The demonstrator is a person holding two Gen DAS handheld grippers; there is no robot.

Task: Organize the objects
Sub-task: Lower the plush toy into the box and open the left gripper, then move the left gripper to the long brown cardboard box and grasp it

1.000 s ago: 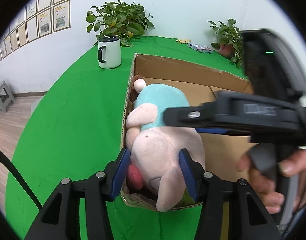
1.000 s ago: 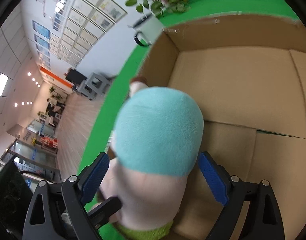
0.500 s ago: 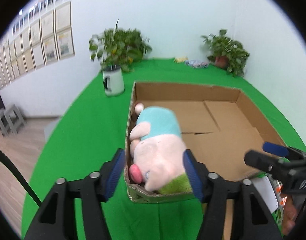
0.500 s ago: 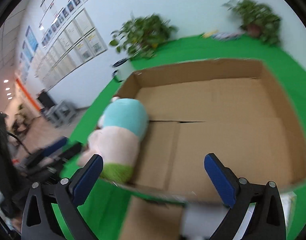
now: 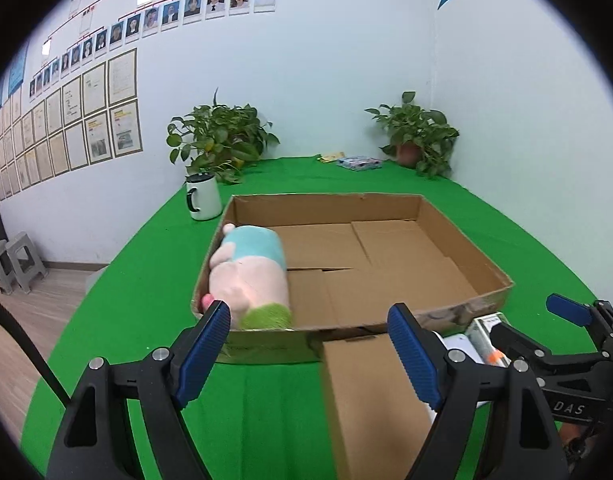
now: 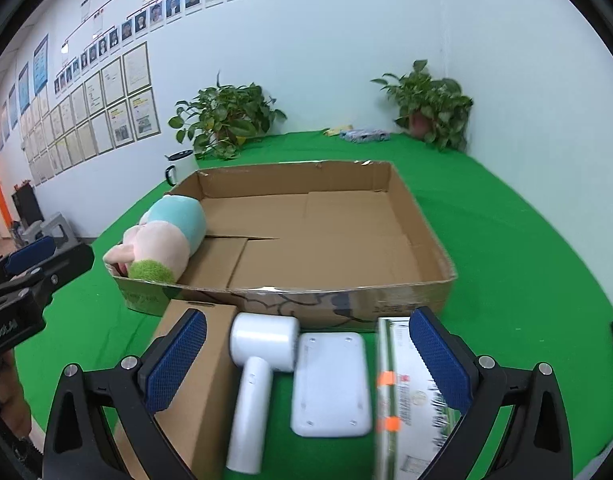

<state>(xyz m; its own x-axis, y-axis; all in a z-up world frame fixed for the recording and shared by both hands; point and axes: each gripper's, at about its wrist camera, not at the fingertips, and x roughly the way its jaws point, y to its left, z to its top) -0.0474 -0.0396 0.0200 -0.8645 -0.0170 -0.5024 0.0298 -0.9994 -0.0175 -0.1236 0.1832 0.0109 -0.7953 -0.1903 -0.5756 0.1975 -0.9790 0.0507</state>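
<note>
Pink-and-teal plush pig lies in the near-left corner of the shallow cardboard tray; both grippers, left and right, gape wide, empty. Next: drop your right gripper squarely over the white handheld dryer between the brown carton and flat white pad, and pinch its barrel.

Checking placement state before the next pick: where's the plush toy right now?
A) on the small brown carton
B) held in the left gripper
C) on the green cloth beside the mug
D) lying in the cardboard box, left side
D: the plush toy lies inside the cardboard box against its left wall, and both the left gripper and the right gripper are open and empty.
</note>
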